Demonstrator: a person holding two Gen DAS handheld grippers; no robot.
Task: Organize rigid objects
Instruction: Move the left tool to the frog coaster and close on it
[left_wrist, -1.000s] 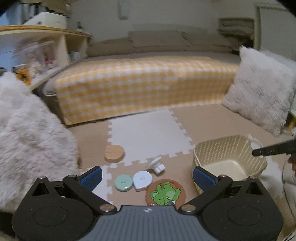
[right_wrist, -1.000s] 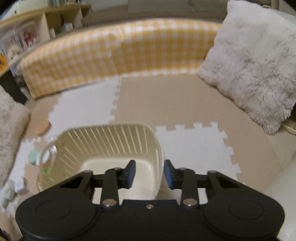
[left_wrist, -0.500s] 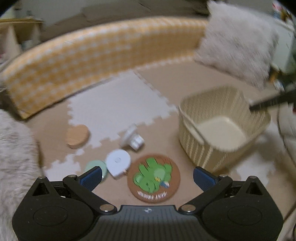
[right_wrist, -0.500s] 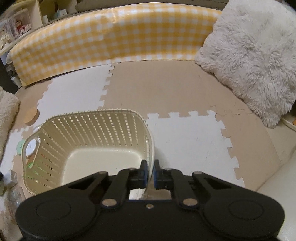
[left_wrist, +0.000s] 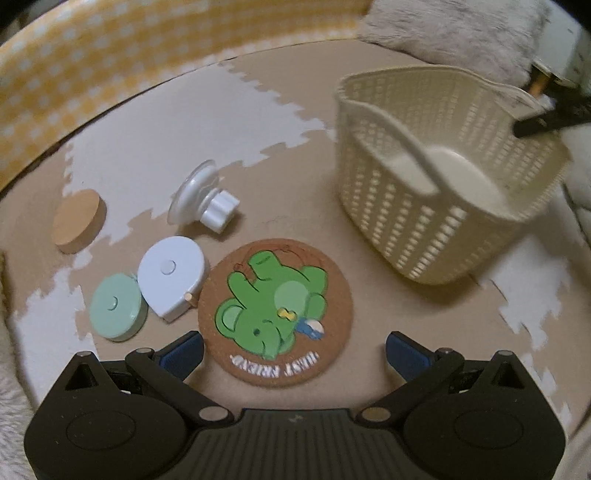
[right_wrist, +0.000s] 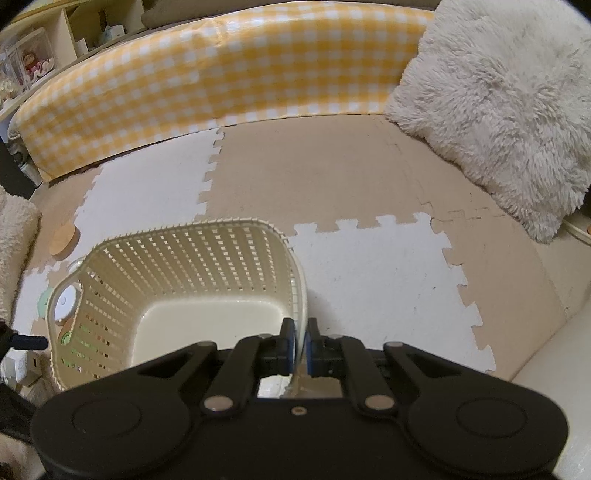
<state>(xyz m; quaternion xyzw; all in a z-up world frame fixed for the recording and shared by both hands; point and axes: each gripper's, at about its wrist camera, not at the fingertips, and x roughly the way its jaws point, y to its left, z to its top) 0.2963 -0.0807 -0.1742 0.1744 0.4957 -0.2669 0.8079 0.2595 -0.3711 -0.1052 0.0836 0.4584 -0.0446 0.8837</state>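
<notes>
Left gripper (left_wrist: 293, 352) spread wide, nothing gripped, blue fingers (left_wrist: 183, 352) flanking the near edge of the round frog coaster (left_wrist: 275, 312) flat on the floor mat (left_wrist: 291, 192); mint disc (left_wrist: 116, 306) and white tape-measure case (left_wrist: 171, 275) at ten o'clock of the coaster, suction hook (left_wrist: 201, 199) at eleven, wooden disc (left_wrist: 75, 221) farther at ten. Cream basket (left_wrist: 439, 177) at two o'clock, apart from the coaster. Right gripper (right_wrist: 300, 339) clamped on the basket's near rim, wall pinched between the pads.

basket (left_wrist: 436, 236): cream lattice, upright, empty, right | frog coaster (left_wrist: 275, 312): flat, near centre | white case (left_wrist: 171, 275), mint case (left_wrist: 115, 312) touching, left | suction knob (left_wrist: 203, 201) tipped | wooden disc (left_wrist: 76, 220) far left
</notes>
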